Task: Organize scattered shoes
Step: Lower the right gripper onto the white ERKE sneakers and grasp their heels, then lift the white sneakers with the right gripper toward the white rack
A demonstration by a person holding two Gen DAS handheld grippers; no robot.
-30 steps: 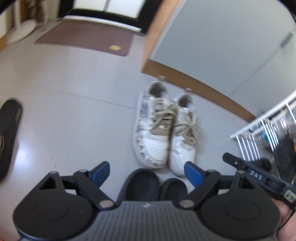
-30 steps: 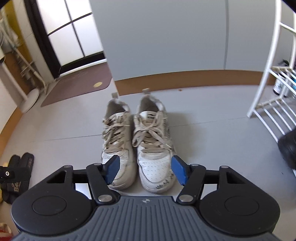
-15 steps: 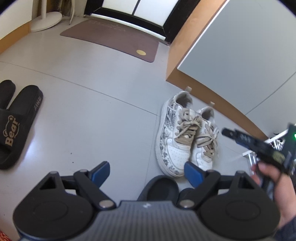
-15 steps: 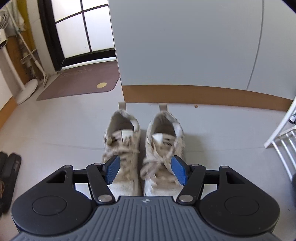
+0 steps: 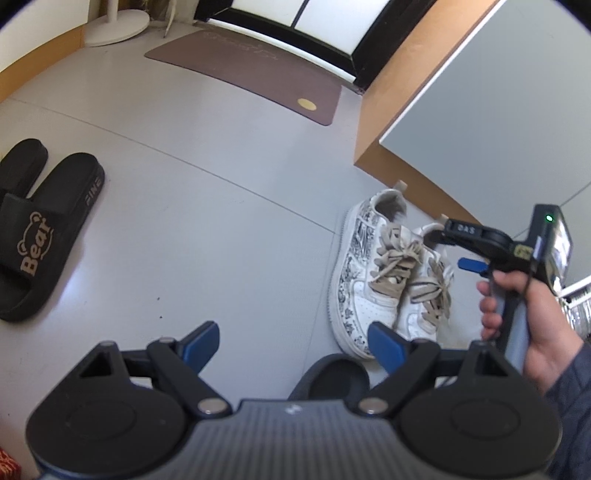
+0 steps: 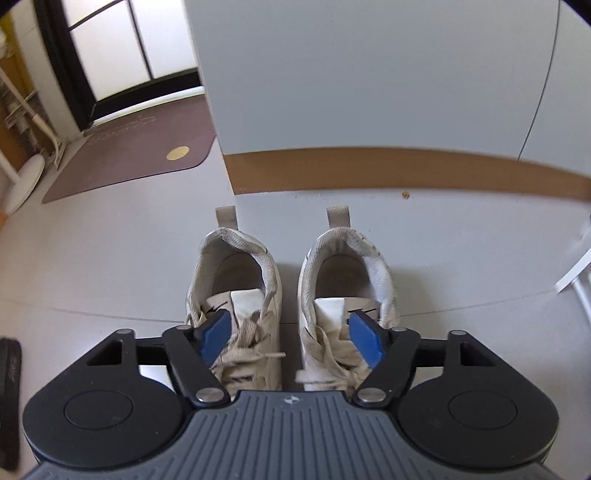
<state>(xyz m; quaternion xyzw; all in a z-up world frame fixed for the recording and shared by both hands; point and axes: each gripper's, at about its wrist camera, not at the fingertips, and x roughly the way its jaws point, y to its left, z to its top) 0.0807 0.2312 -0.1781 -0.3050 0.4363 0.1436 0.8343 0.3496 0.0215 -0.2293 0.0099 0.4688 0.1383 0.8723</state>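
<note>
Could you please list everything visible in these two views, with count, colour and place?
sneakers: two, white with beige laces, side by side on the floor by the wall
slippers: two, black, on the floor at left
doormat: one, brown, before the door
fan base: one, white, far corner
rack: one, white, at right
left gripper: black with blue pads, open
right gripper: black with blue pads, open over the sneakers
hand: one, holding the right gripper
</note>
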